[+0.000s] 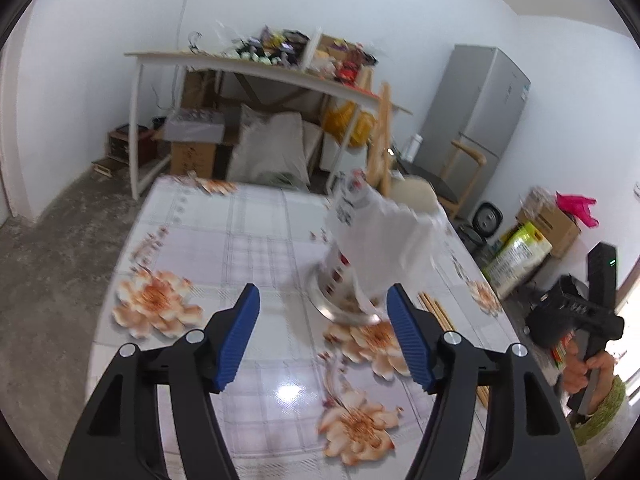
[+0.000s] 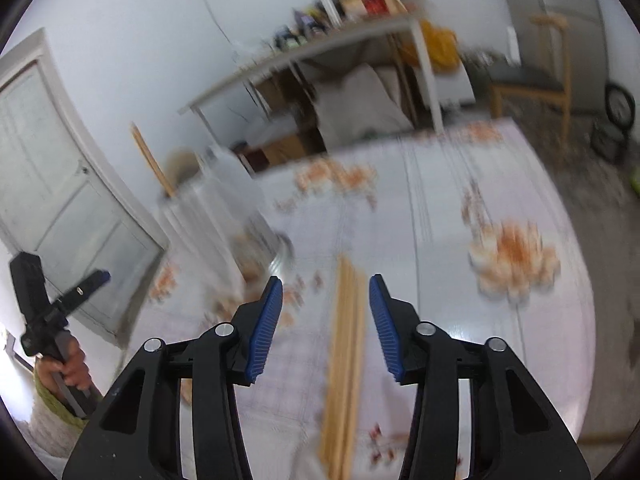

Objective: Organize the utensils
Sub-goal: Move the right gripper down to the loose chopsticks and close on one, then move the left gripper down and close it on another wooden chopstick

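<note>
Only right wrist view: chopsticks (image 2: 344, 352) between open right claw (image 2: 326, 308).

Wrist views, angled down, sharing table (image 1: 248, 240)

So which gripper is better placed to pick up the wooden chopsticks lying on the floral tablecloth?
Right. The right gripper hangs open directly over the wooden chopsticks; the left gripper faces the white utensil holder.

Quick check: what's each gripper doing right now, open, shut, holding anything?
Left gripper: open, empty, aimed toward the holder.
Right gripper: open, above the chopsticks, not gripping them.
</note>
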`<state>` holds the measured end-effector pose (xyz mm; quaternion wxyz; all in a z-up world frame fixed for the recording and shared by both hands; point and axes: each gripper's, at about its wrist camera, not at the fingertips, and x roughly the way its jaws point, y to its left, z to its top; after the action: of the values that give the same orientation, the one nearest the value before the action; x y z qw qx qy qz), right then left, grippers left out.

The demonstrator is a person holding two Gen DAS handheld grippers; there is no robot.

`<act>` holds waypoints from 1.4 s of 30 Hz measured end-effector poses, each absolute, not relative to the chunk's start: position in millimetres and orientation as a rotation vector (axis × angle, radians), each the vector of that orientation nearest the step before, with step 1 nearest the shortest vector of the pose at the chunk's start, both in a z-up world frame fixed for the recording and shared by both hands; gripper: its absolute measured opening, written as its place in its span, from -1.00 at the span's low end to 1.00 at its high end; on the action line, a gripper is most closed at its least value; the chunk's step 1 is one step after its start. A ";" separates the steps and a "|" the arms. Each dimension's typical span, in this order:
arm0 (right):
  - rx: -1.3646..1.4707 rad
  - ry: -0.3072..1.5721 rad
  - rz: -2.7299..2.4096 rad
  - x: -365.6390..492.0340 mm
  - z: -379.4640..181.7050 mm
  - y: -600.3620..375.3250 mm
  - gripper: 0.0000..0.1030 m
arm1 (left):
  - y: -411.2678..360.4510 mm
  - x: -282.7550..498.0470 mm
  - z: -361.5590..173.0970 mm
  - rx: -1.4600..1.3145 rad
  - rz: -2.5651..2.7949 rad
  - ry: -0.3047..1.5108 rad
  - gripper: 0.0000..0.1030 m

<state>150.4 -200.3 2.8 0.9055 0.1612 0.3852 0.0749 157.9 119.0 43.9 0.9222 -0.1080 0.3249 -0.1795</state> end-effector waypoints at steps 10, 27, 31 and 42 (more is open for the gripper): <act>0.336 0.964 0.123 140.1 -73.3 -185.1 -0.66 | 70.7 146.0 15.4 -0.168 -0.446 0.773 0.26; 0.264 0.942 0.071 141.4 -86.2 -194.6 -0.91 | -7.8 156.5 2.6 -0.015 -0.530 0.832 0.26; 0.284 0.924 0.041 137.8 -87.1 -208.0 -0.91 | -42.4 168.3 -5.2 0.040 -0.567 0.848 0.26; 0.404 0.897 0.066 133.8 -92.7 -228.2 -0.94 | -124.1 210.9 -42.9 0.180 -0.580 0.908 0.26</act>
<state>133.8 -228.2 -92.7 0.8808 0.1938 0.4308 0.0315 210.9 -124.1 -42.9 0.8546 0.0855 0.4318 -0.2757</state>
